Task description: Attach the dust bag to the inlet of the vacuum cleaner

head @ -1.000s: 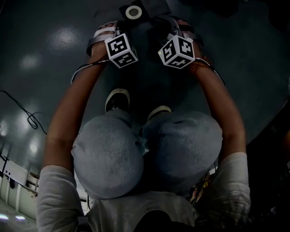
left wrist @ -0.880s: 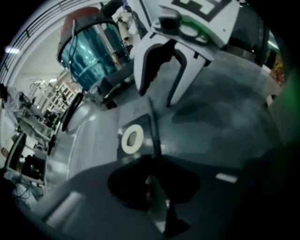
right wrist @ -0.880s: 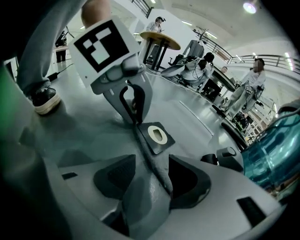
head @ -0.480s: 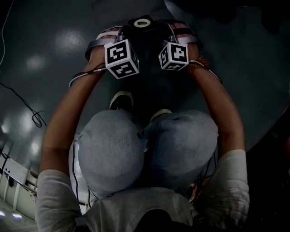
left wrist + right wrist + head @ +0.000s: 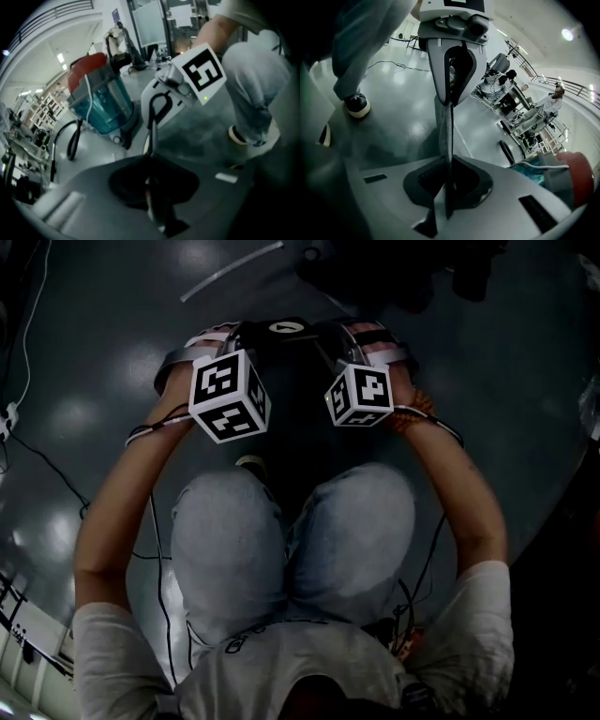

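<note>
A dark dust bag (image 5: 281, 357) with a white collar ring (image 5: 286, 326) hangs between my two grippers, above the floor and in front of the person's knees. My left gripper (image 5: 234, 334) is shut on the bag's left edge. My right gripper (image 5: 342, 334) is closing its jaws on the right edge, and the grey fabric (image 5: 446, 136) runs edge-on between them. The vacuum cleaner (image 5: 98, 101), with a red top and a teal see-through canister, stands on the floor beyond the bag. Its red top (image 5: 576, 176) also shows in the right gripper view. Its inlet is not visible.
A black hose (image 5: 72, 140) curls on the floor beside the vacuum. Thin cables (image 5: 47, 465) trail at the left and a pale strip (image 5: 230, 273) lies ahead. Dark equipment (image 5: 394, 273) sits at the top. Workbenches with people (image 5: 511, 93) stand far off.
Both grippers have risen together with the dust bag, and the person has straightened up from a crouch. The floor now lies farther below.
</note>
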`<act>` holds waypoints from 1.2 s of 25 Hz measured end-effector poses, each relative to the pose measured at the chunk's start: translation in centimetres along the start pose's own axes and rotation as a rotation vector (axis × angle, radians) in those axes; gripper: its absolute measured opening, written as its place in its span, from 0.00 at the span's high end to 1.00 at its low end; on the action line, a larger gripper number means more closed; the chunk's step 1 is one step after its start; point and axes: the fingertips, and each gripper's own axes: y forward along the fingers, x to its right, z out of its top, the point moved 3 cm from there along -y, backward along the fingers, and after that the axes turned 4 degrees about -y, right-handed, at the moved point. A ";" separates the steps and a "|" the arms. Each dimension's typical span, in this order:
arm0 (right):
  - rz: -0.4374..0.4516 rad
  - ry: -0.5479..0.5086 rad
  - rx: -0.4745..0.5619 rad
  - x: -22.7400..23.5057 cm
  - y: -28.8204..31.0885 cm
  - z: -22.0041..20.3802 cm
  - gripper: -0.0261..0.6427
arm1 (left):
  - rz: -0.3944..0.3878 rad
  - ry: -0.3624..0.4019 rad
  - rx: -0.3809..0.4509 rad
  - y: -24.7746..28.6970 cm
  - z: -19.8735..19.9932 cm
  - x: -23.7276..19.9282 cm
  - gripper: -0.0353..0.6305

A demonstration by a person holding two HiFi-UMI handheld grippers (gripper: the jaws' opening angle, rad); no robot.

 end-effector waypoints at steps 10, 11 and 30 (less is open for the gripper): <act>0.027 0.130 -0.113 6.7 -15.9 -1.9 0.91 | -0.095 0.138 0.096 -10.1 13.7 -1.4 0.88; 0.021 0.144 -0.128 7.1 -17.3 -2.3 0.91 | -0.095 0.158 0.108 -10.6 15.0 -1.4 0.88; -0.085 0.240 -0.416 13.6 -23.1 -15.2 0.91 | -0.079 0.134 0.233 -4.6 28.5 -6.8 0.88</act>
